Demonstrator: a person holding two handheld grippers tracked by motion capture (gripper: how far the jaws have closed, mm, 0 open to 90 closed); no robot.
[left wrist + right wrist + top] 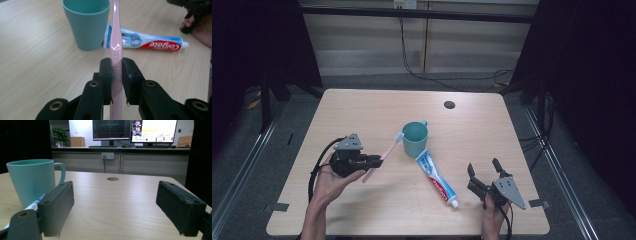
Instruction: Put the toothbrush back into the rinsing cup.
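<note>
The left gripper [374,161] pinches the pink toothbrush [384,155] by its handle, lifted off the table [362,110]; the brush head sits right by the rim of the green cup [415,138]; the toothpaste tube [438,178] (blue, white and red) lies just beside the cup; the right gripper [484,167] rests near the tube with its jaws spread wide, holding nothing.

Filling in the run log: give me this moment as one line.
left gripper: shut on toothbrush | brush head near cup rim | right gripper: open, empty | toothpaste: lying on table
</note>
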